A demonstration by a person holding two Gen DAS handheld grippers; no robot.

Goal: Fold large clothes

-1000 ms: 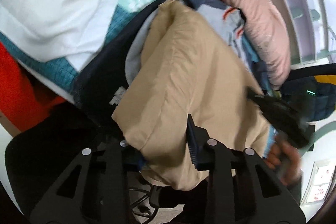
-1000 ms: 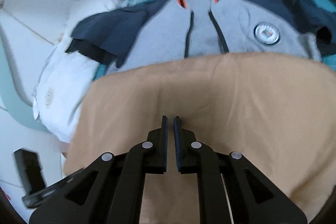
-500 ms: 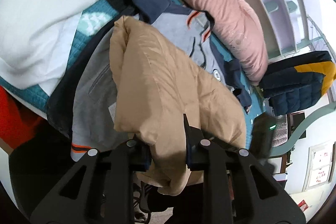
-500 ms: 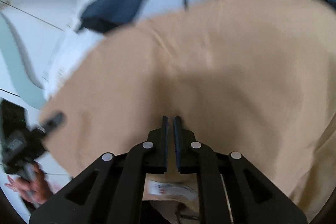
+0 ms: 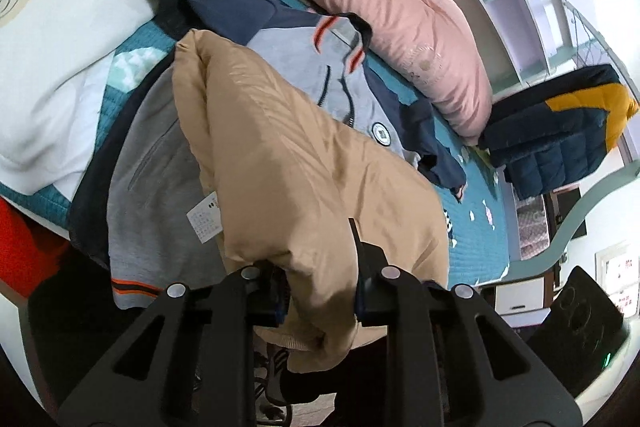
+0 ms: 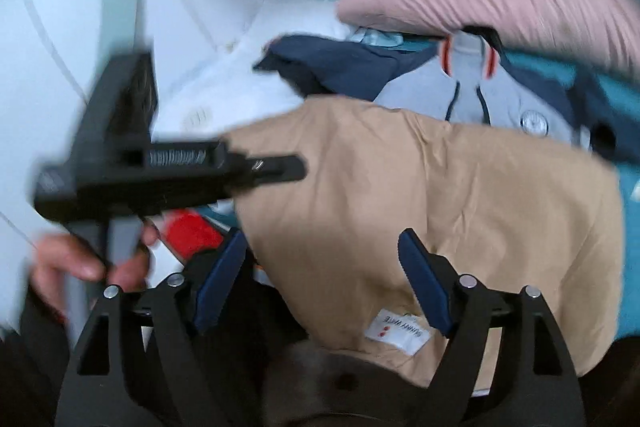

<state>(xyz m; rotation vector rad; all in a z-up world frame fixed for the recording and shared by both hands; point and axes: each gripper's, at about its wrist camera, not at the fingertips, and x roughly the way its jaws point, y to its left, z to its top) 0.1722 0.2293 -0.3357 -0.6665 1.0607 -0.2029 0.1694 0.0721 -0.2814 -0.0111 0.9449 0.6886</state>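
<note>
The tan cotton garment (image 5: 304, 163) lies bunched over a grey zip-up jacket with orange-striped collar (image 5: 344, 83) on the teal quilted bed (image 5: 476, 227), its near hem at 6 o'clock. The left gripper (image 5: 320, 291) has its jaws clenched on a thick gather of that hem. The right gripper (image 6: 324, 283) has its jaws spread apart, gripping nothing, above the white label (image 6: 398, 331). Good practice, I judge: clamp the right jaws on one flat layer beside the label, then pull the hem taut.
</note>
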